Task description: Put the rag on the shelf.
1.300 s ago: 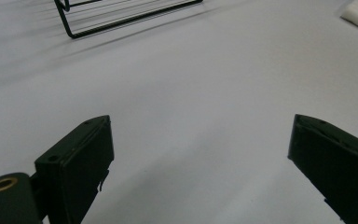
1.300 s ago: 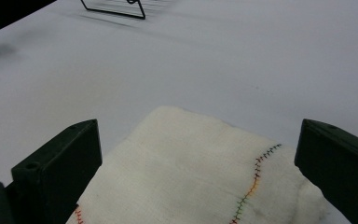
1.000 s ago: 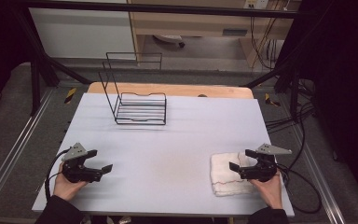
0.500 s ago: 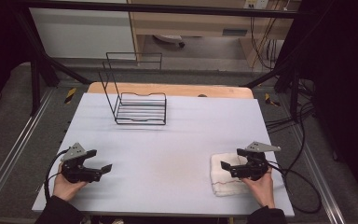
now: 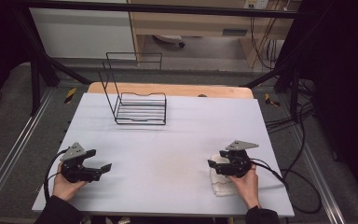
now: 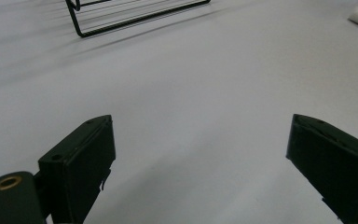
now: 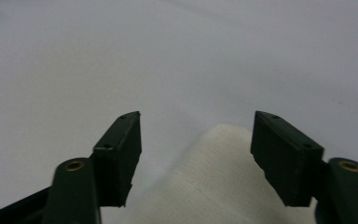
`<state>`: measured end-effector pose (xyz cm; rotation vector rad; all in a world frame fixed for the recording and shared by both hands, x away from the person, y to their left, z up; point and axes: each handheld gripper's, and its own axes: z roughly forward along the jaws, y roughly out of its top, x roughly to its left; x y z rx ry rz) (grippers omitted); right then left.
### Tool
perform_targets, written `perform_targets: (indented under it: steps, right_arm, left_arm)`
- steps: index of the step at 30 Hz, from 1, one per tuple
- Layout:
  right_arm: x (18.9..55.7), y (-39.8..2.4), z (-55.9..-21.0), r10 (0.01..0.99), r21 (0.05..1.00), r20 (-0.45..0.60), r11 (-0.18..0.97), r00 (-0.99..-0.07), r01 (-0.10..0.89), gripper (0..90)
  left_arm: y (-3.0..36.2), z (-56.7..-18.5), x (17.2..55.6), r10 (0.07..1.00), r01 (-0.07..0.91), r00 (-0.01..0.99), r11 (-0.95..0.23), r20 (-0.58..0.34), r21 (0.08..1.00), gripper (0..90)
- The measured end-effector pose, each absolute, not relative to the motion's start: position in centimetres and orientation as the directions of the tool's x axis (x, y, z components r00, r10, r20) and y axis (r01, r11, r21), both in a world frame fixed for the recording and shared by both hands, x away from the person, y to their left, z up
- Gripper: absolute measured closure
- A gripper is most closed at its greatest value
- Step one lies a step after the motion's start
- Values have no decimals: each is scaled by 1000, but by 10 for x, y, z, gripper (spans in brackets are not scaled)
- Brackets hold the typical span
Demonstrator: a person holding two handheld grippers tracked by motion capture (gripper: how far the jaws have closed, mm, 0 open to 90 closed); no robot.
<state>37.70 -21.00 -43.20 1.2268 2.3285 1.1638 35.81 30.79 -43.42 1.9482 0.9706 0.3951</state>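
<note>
White tabletop (image 5: 186,140) carries one black wire rack (image 5: 140,105), well ahead of both your tools at the far edge, and one folded white cloth (image 5: 221,182), which lies directly under and between the jaws of your right gripper (image 5: 213,163). Since a second ago you have slid that right gripper leftward across the cloth, and its jaws have just been closing from wide to about half open without yet pressing the fabric, so I judge a pinch is beginning. Your left gripper (image 5: 106,166) stays put, jaws wide and empty over bare table.
</note>
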Motion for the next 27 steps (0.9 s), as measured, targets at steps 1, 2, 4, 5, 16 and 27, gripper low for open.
perform_targets:
  steps: [1,2,4,5,16,27]
  right_arm:
    - [378,-208,-433,788,752,119,326,-604,573,415]
    - [379,-206,-435,794,750,123,319,-596,579,442]
    - [382,-200,-437,800,735,101,341,-592,586,512]
    - [382,-200,-437,800,735,101,341,-592,586,512]
    - [384,-194,-444,834,701,15,384,-551,601,735]
    - [385,-191,-440,853,680,30,365,-521,636,866]
  left_arm:
    - [308,-434,358,761,474,641,-291,-99,831,79]
    - [308,-434,358,762,475,640,-291,-99,831,79]
    - [308,-434,358,763,475,639,-293,-96,830,80]
    - [309,-434,358,764,476,638,-293,-97,829,80]
    - [309,-434,358,768,479,633,-288,-99,829,84]
    - [308,-434,358,768,480,633,-291,-97,828,87]
